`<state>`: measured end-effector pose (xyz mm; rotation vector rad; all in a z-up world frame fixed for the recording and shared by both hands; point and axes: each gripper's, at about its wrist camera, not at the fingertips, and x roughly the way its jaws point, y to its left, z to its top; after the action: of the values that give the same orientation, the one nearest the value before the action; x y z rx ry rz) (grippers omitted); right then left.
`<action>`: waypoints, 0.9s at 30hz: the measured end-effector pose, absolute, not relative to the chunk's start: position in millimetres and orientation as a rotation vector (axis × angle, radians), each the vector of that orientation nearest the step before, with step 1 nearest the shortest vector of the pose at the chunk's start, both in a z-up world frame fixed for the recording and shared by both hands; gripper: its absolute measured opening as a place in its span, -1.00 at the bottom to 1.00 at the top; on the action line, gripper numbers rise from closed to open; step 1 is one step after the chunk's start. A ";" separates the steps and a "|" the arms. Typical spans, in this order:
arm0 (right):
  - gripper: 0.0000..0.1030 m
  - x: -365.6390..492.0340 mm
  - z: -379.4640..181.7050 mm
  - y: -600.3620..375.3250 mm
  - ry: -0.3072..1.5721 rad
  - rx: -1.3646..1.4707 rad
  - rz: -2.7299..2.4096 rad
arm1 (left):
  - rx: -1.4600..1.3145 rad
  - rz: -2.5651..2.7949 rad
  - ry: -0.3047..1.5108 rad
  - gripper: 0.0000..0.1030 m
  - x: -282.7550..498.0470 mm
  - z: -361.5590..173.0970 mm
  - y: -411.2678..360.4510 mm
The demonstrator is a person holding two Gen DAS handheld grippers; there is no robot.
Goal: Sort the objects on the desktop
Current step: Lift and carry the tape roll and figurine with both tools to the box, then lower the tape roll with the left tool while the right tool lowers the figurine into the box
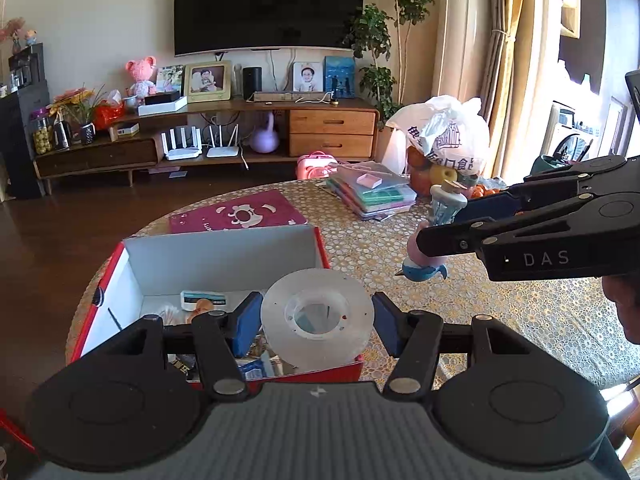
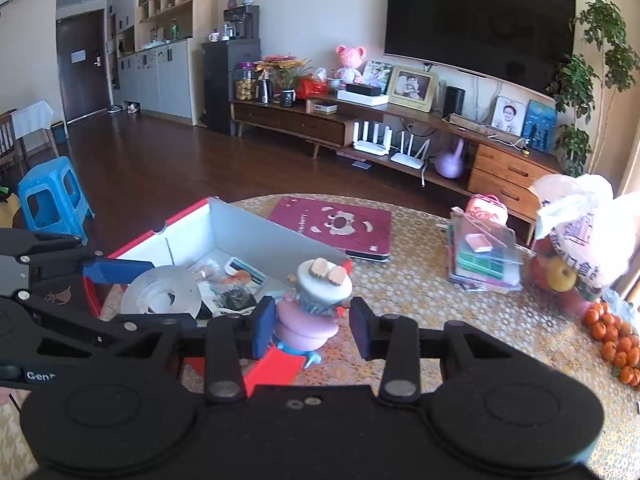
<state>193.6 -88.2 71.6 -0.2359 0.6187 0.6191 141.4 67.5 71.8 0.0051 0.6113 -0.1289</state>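
My left gripper [image 1: 318, 324] is shut on a translucent white spool [image 1: 318, 318], one blue pad against each side of its rim. It hangs over the near end of a red box with a white inside [image 1: 224, 256], which holds several small packets. The right wrist view shows the same spool [image 2: 160, 292] in the left gripper [image 2: 160, 296] beside the box [image 2: 240, 228]. My right gripper [image 2: 312, 330] is shut on a toy figure [image 2: 316, 300] with a pink body, blue base and white top. From the left wrist view, the right gripper [image 1: 444, 224] holds the figure [image 1: 430, 232] just right of the box.
The round table [image 1: 400, 248] has a gold patterned cloth. A maroon bear-print pad [image 1: 240, 212] lies behind the box. A stack of plastic cases [image 1: 372, 194] and a white bag of fruit [image 1: 444, 136] sit at the far right. Oranges [image 2: 616, 340] lie by the right edge.
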 end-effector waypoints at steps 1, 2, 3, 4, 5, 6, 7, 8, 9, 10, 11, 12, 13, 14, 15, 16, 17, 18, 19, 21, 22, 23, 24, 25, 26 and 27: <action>-0.23 194.5 71.9 -83.6 0.619 -0.237 0.625 | 0.005 -0.121 0.611 0.13 141.4 71.3 72.1; -0.23 195.0 72.0 -78.9 0.618 -0.239 0.629 | 0.004 -0.114 0.612 0.13 141.5 70.9 76.5; -0.23 195.3 71.8 -73.9 0.617 -0.243 0.633 | 0.003 -0.110 0.614 0.13 141.6 70.4 81.1; -0.23 196.4 71.8 -69.3 0.617 -0.246 0.636 | 0.002 -0.105 0.617 0.13 142.0 69.7 85.3; -0.23 197.9 71.7 -65.0 0.619 -0.245 0.640 | 0.002 -0.098 0.619 0.13 142.2 69.0 89.6; -0.23 199.3 71.8 -60.9 0.622 -0.243 0.645 | 0.004 -0.091 0.620 0.13 142.1 68.1 93.8; -0.23 200.7 72.1 -57.1 0.624 -0.243 0.650 | 0.005 -0.086 0.623 0.13 142.5 67.2 97.8; -0.23 201.8 72.1 -53.5 0.624 -0.245 0.654 | 0.006 -0.081 0.626 0.13 143.1 66.2 101.6; -0.23 202.8 72.1 -50.0 0.625 -0.247 0.658 | 0.006 -0.074 0.629 0.13 143.8 65.0 105.6; -0.23 203.6 71.8 -45.8 0.625 -0.251 0.662 | 0.004 -0.068 0.632 0.13 144.7 63.9 109.5; -0.23 204.7 71.2 -41.9 0.625 -0.256 0.665 | 0.001 -0.063 0.636 0.13 146.1 62.8 113.3; -0.23 205.6 70.2 -38.4 0.625 -0.262 0.669 | -0.002 -0.055 0.640 0.13 147.6 61.3 117.2; -0.23 206.9 69.4 -34.9 0.627 -0.267 0.672 | -0.005 -0.047 0.641 0.13 149.1 60.2 120.6; -0.23 208.7 68.4 -31.4 0.630 -0.269 0.675 | -0.006 -0.039 0.642 0.13 150.1 59.2 123.9; -0.23 210.8 67.3 -28.1 0.633 -0.271 0.677 | -0.008 -0.031 0.644 0.13 151.3 57.9 127.2; -0.23 212.7 66.1 -25.1 0.635 -0.273 0.678 | -0.010 -0.023 0.647 0.13 153.1 56.5 130.6; -0.23 214.8 64.7 -22.1 0.639 -0.274 0.679 | -0.012 -0.019 0.651 0.13 154.6 55.2 133.9; -0.23 216.7 63.2 -19.7 0.643 -0.274 0.681 | -0.012 -0.014 0.655 0.13 155.7 53.5 137.1; -0.23 218.6 61.7 -17.8 0.647 -0.274 0.683 | -0.008 -0.006 0.659 0.13 157.2 51.8 139.4; -0.23 221.3 59.3 -13.2 0.651 -0.280 0.687 | -0.001 0.006 0.668 0.13 161.2 48.7 144.5; -0.23 222.7 58.1 -11.3 0.653 -0.281 0.689 | -0.002 0.012 0.673 0.13 163.2 46.9 146.9; -0.23 224.2 56.8 -9.2 0.657 -0.283 0.690 | -0.001 0.017 0.677 0.13 165.3 45.2 149.3; -0.23 225.6 55.7 -6.7 0.660 -0.286 0.690 | 0.000 0.023 0.682 0.13 167.3 43.3 151.9; -0.23 227.0 54.6 -4.2 0.662 -0.289 0.692 | -0.001 0.030 0.688 0.13 169.3 41.4 154.4; -0.23 228.4 53.3 -2.0 0.666 -0.292 0.692 | -0.003 0.035 0.692 0.13 171.1 39.6 156.4; -0.23 230.1 52.0 0.0 0.669 -0.293 0.691 | -0.003 0.040 0.697 0.13 173.1 37.5 158.3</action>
<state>230.1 0.0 52.0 -0.2934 0.6692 0.6912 173.1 158.3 37.5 -0.0033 0.6968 0.0401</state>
